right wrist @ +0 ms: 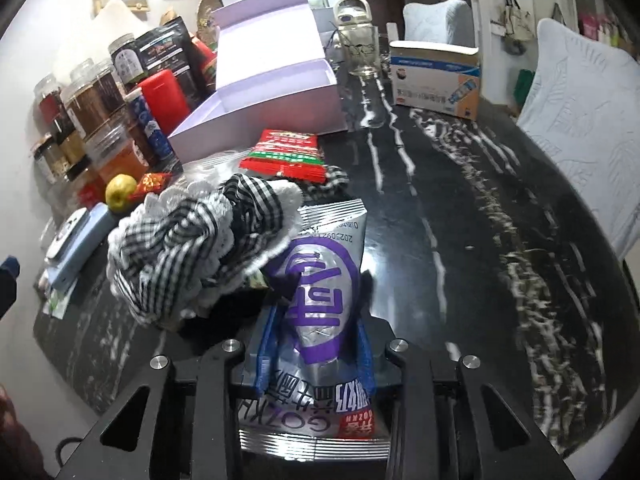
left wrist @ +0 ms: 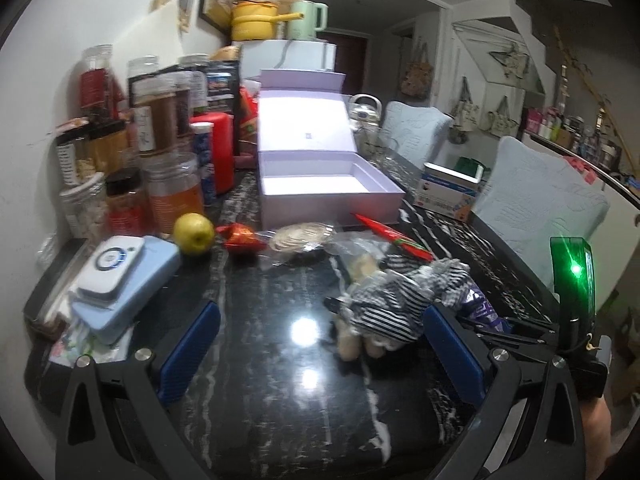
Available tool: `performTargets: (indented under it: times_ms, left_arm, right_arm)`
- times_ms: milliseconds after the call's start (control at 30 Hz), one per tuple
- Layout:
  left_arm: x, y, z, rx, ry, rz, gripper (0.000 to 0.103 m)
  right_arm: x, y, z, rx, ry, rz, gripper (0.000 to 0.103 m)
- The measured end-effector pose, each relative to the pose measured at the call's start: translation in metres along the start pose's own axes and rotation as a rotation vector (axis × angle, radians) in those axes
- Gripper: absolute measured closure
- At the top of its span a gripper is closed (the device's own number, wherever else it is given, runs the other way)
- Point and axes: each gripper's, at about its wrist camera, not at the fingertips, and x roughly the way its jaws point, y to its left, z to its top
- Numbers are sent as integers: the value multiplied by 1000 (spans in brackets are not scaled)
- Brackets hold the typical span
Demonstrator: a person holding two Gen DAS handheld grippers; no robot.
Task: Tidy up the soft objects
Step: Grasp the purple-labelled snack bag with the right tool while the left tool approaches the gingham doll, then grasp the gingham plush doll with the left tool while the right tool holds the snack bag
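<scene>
We work over a glossy black marble table (right wrist: pixel 460 208) in a cluttered room, jars ranked along the wall to our left. Our right gripper (right wrist: pixel 316 344) is clamped on a silver and purple snack pouch (right wrist: pixel 320 276), long axis running straight ahead along the fingers, top edge pointing away. Our left gripper (left wrist: pixel 320 356) stands wide, holding nothing. Only the right view shows the pouch whole; the left shows the checked cloth toy (left wrist: pixel 394 300) just ahead of its right finger, and the open lilac box (left wrist: pixel 320 184) beyond
</scene>
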Motion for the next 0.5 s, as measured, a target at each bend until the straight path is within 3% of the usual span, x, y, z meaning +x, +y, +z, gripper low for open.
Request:
performTargets:
  times_ms: [267, 500]
  left_arm:
    - [21, -29, 2, 72, 10, -172, 0]
    - [53, -52, 20, 167, 29, -257, 0]
  right_arm:
    - [-22, -25, -6, 60, -50, -36, 70]
    - [-49, -46, -7, 105, -113, -65, 70]
